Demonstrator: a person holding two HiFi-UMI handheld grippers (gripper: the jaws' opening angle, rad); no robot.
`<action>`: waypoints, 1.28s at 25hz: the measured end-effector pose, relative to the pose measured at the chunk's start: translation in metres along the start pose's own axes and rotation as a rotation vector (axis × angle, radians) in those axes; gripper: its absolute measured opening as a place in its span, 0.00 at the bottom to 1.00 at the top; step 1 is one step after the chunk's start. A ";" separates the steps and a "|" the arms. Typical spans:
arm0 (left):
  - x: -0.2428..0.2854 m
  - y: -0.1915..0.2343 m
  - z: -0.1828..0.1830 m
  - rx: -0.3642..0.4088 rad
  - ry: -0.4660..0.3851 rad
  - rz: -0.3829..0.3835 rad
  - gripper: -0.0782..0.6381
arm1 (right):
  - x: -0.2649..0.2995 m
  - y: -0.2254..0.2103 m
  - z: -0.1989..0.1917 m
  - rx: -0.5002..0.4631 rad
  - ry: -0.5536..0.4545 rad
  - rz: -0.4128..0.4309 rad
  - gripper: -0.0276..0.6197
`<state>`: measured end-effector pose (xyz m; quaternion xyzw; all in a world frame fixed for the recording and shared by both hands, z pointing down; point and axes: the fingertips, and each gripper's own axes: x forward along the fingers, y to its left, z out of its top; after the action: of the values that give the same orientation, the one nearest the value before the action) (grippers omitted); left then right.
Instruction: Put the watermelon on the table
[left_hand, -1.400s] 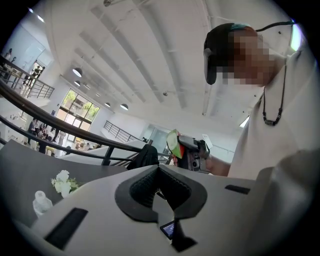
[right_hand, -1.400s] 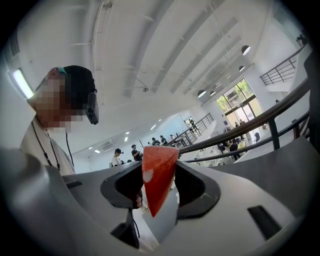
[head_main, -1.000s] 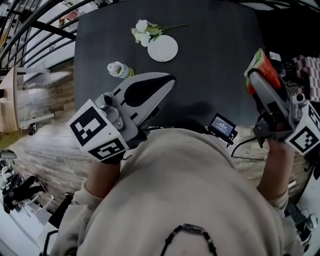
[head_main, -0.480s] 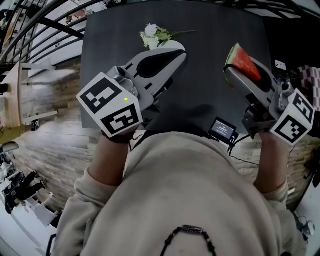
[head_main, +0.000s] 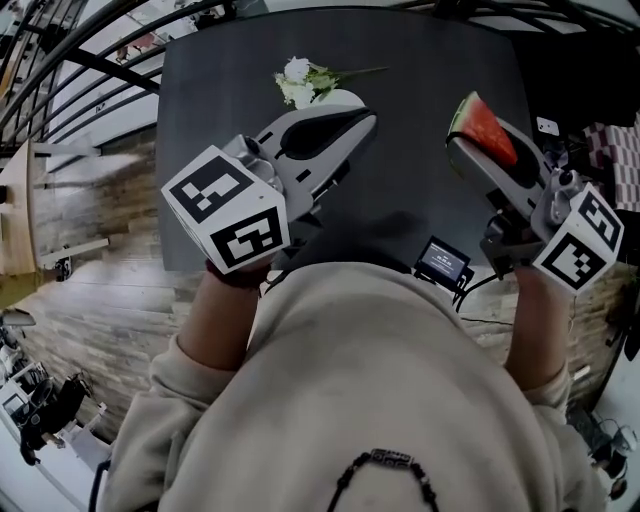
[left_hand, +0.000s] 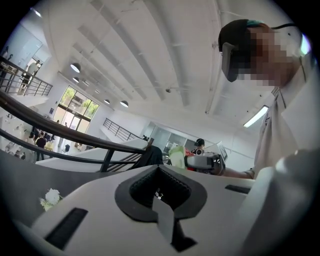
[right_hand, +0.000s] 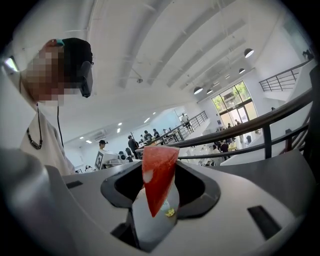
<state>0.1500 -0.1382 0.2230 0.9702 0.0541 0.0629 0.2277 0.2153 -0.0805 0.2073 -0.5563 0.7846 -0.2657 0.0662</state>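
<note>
Red watermelon wedge (right_hand: 156, 172), green rind along one edge, was gripped between the jaws of the right gripper (head_main: 468, 142), which were parted only by the thickness of the slice. The wedge was held pointing up over the right part of the dark bench (head_main: 420, 60), clear of its surface. The left gripper (head_main: 352, 112) was seen with its jaws brought together and nothing between them, raised over the bench near a bunch of white flowers (head_main: 303, 80) laid toward the far edge
</note>
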 end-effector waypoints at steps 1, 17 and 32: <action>-0.002 0.002 0.001 -0.001 -0.005 0.004 0.11 | 0.001 -0.001 0.000 0.001 0.002 -0.001 0.35; -0.046 0.033 -0.011 -0.034 -0.036 0.086 0.11 | 0.045 -0.003 -0.003 -0.024 0.080 0.043 0.35; -0.070 0.050 -0.033 -0.094 -0.019 0.137 0.11 | 0.093 -0.011 -0.016 -0.048 0.188 0.098 0.35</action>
<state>0.0797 -0.1777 0.2681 0.9604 -0.0176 0.0718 0.2686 0.1835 -0.1625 0.2440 -0.4911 0.8199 -0.2942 -0.0083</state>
